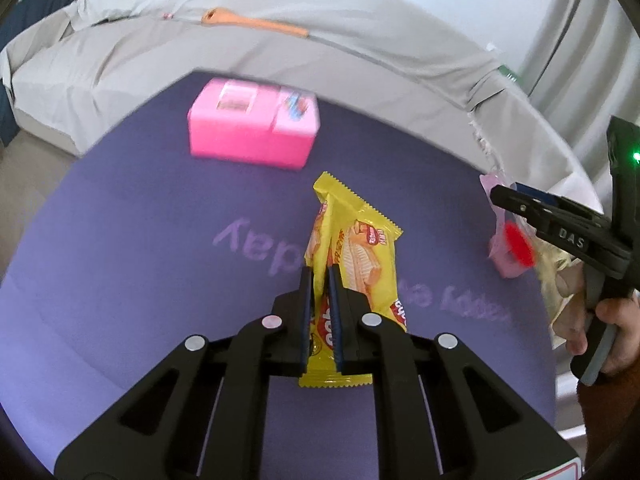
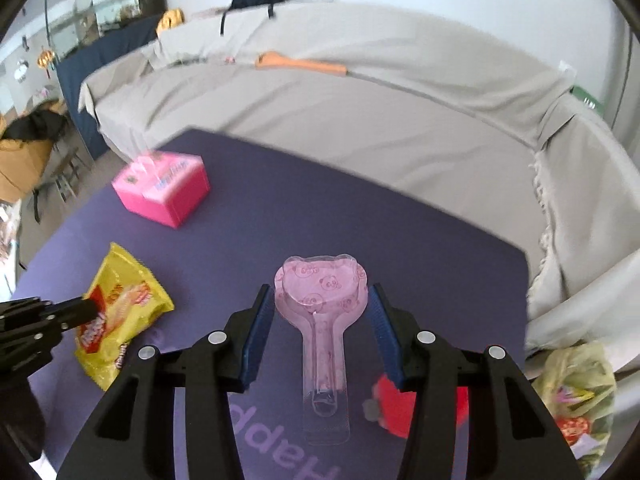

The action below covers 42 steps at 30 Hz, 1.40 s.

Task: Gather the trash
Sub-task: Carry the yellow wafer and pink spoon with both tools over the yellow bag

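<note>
My left gripper [image 1: 320, 276] is shut on a yellow wafer wrapper [image 1: 352, 248], pinching its lower half so it stands up off the purple table cover [image 1: 140, 260]. The right wrist view shows the same wrapper [image 2: 120, 312] at the left, held in the left gripper [image 2: 86, 306]. My right gripper [image 2: 320, 300] is shut on a clear pink heart-shaped plastic pack [image 2: 320, 292], its blue pads [image 2: 260, 320] against the heart's sides. From the left wrist view, that pack [image 1: 500, 256] hangs below the right gripper [image 1: 508, 200] near the table's right edge.
A pink tissue box [image 1: 252, 128] [image 2: 164, 188] stands at the far side of the table cover [image 2: 320, 208]. A red object [image 2: 400, 404] lies under the right finger. A yellowish plastic bag [image 2: 576, 392] hangs by the person's hand [image 1: 612, 328]. A grey-covered sofa [image 2: 360, 100] curves behind.
</note>
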Each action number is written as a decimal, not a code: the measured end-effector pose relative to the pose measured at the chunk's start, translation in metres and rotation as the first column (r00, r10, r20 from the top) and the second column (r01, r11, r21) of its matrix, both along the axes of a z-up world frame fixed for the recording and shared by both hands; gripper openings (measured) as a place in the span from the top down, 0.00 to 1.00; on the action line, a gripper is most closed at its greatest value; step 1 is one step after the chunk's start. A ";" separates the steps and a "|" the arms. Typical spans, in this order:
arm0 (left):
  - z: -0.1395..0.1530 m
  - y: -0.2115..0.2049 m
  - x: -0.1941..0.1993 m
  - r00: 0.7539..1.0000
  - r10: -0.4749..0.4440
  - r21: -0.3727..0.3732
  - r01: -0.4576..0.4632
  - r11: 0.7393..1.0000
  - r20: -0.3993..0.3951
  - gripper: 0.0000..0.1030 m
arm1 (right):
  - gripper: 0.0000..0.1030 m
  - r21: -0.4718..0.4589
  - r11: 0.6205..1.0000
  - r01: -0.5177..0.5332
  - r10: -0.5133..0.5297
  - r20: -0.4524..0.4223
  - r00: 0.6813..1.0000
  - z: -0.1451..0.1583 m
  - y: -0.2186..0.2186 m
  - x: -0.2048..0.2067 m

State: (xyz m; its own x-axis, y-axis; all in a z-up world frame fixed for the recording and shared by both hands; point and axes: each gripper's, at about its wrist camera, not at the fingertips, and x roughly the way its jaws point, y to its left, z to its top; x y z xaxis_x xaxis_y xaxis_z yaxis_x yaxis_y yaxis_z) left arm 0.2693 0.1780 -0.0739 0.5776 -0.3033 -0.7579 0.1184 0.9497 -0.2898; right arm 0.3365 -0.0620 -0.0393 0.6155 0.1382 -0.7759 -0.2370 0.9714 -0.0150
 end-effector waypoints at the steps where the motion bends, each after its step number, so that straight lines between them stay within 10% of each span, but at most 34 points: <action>1: 0.007 -0.002 0.000 1.000 0.000 -0.004 0.000 1.000 0.013 0.92 | 0.55 0.016 1.000 0.005 -0.006 0.022 1.000 0.011 -0.006 -0.005; 19: 0.142 -0.159 -0.006 0.949 -0.187 -0.039 0.203 0.978 0.254 0.92 | 0.55 0.152 0.976 0.156 -0.194 0.275 0.942 0.112 -0.173 -0.119; 30: 0.104 -0.326 -0.013 0.887 -0.429 -0.051 0.442 0.895 0.169 0.92 | 0.55 0.167 0.918 0.359 -0.395 0.314 0.863 0.107 -0.308 -0.192; 42: 0.053 -0.411 -0.009 0.844 -0.534 -0.051 0.535 0.843 0.046 0.92 | 0.55 0.210 0.877 0.431 -0.477 0.278 0.834 0.075 -0.371 -0.214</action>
State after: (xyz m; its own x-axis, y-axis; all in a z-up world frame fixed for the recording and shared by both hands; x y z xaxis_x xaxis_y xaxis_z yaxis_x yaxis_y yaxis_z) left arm 0.2604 -0.2333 -0.0213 0.3339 -0.6149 -0.7144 0.6119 0.7179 -0.3320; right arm 0.1228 -0.4331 0.0360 0.8400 -0.1293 -0.5270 0.2266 0.9660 0.1242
